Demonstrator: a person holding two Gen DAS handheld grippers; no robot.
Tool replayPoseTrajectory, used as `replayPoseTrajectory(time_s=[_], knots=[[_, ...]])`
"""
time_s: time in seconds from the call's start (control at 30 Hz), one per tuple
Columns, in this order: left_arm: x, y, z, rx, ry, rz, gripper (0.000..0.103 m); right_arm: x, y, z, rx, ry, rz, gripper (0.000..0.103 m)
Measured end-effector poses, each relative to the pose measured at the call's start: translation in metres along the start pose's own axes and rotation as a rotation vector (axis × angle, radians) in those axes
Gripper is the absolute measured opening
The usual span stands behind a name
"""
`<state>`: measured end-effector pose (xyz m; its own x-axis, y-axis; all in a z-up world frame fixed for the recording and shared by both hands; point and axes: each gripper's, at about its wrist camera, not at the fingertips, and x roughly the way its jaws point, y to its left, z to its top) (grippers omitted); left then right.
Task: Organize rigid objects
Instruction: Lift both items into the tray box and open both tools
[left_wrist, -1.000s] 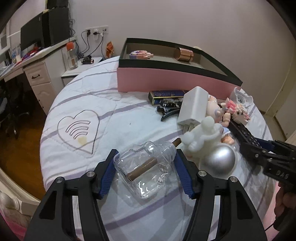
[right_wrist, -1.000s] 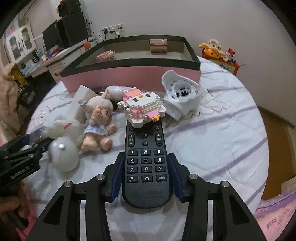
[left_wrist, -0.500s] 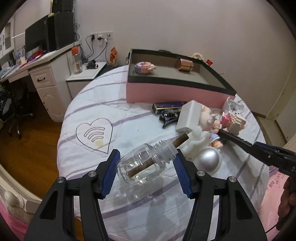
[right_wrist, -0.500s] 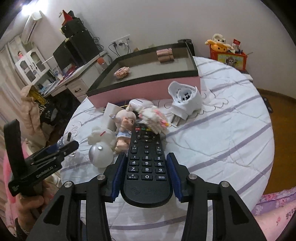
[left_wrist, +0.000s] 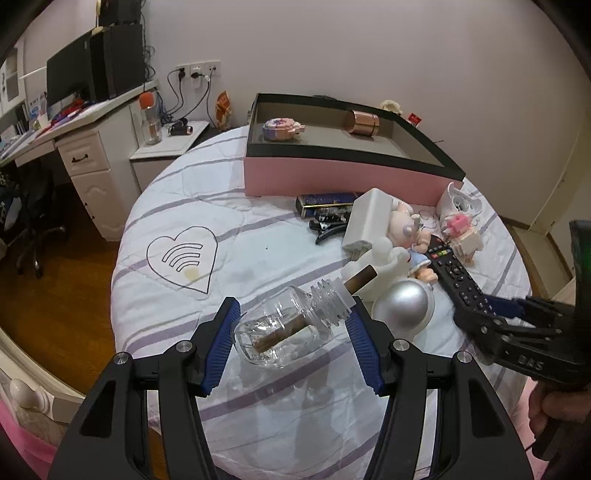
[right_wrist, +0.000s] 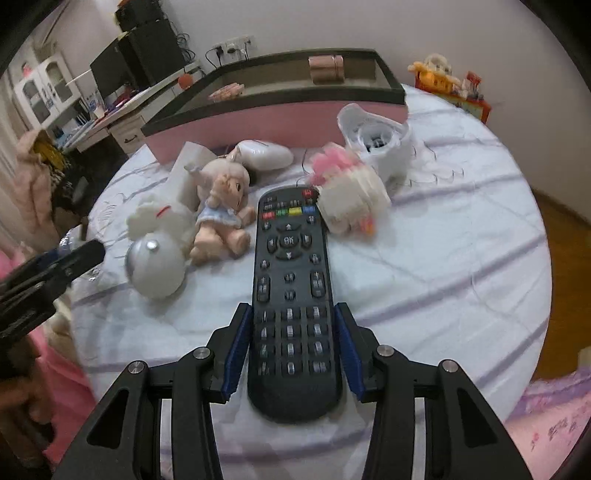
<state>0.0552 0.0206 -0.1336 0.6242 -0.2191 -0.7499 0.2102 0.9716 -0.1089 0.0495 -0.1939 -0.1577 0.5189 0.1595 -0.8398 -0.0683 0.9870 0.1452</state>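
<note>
My left gripper (left_wrist: 293, 317) is shut on a clear glass bottle (left_wrist: 284, 336) with a brown stick inside, held sideways above the bed cover. My right gripper (right_wrist: 292, 317) is shut on the near end of a black remote control (right_wrist: 290, 258), whose far end reaches among the toys. In the left wrist view the remote (left_wrist: 452, 271) and the right gripper (left_wrist: 491, 312) show at the right. A pink box with a black rim (left_wrist: 332, 173) stands at the back, holding a copper cylinder (left_wrist: 362, 123) and a pink block toy (left_wrist: 282, 129).
Near the remote's far end lie a pink-white block figure (right_wrist: 351, 201), a doll (right_wrist: 221, 206), a silver ball (right_wrist: 155, 266), a white charger (left_wrist: 369, 218) and a white round device (right_wrist: 376, 144). The round bed (left_wrist: 258, 406) drops off at its edges; a desk (left_wrist: 85, 147) stands left.
The left gripper has risen with the bottle, off the cover. The block figure that sat on the remote's far end has come off and now lies to its right.
</note>
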Motion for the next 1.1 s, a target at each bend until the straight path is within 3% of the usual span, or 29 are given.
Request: replayPoseTrajectory(time_s=[0.17,0.4,0.7,0.9,1.1], knots=[[-0.005,0.000,0.001,0.004,-0.012,0.004,0.060,0.009,0.014,0.010,-0.081,0.008,-0.069,0.044],[-0.011,0.000,0.003,0.009,-0.025,0.004,0.060,-0.014,0.009,0.005,-0.033,-0.041,0.015,0.044],[-0.021,-0.010,0.018,0.029,-0.057,-0.008,0.060,-0.061,0.014,0.023,-0.038,-0.158,0.038,0.044],[-0.024,-0.015,0.059,0.034,-0.099,-0.017,0.060,-0.076,0.014,0.056,-0.053,-0.217,0.054,0.044],[-0.007,-0.019,0.124,0.043,-0.129,-0.024,0.060,-0.075,0.004,0.118,-0.046,-0.268,0.079,0.044]])
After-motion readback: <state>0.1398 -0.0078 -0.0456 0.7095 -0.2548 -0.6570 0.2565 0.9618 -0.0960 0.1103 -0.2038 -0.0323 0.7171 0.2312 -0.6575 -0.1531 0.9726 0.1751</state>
